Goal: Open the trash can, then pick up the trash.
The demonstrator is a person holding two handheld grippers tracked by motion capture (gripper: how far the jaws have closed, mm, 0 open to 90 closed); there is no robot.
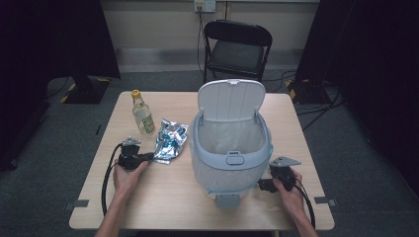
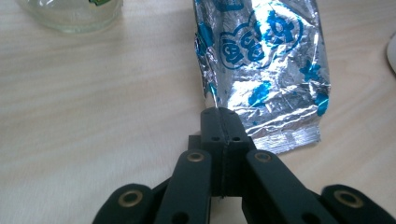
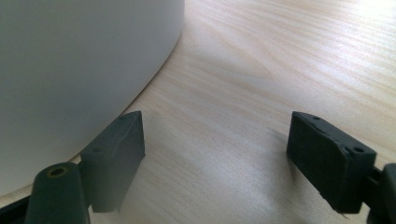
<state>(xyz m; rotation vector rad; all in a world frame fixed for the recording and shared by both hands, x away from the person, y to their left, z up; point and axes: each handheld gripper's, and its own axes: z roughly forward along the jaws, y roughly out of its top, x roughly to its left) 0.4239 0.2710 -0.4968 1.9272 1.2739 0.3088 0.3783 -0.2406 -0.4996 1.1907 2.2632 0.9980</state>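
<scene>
A crinkled silver and blue foil bag (image 1: 170, 140) (image 2: 266, 60) lies flat on the wooden table (image 1: 163, 197), left of a white pedal bin (image 1: 231, 148) (image 3: 70, 60) whose lid (image 1: 231, 98) stands up. My left gripper (image 1: 149, 157) (image 2: 219, 116) is at the bag's near left corner with its jaws pressed together on the foil edge. My right gripper (image 1: 262, 185) (image 3: 215, 154) rests low on the table at the bin's right base, jaws wide apart with nothing between them. Its left fingertip (image 3: 116, 149) is close to the bin wall.
A clear glass bottle (image 1: 142, 114) (image 2: 74, 14) with a yellow cap stands upright just behind and left of the bag. A black folding chair (image 1: 237, 49) is beyond the table's far edge. Bare wood lies in front of the bin and along the left side.
</scene>
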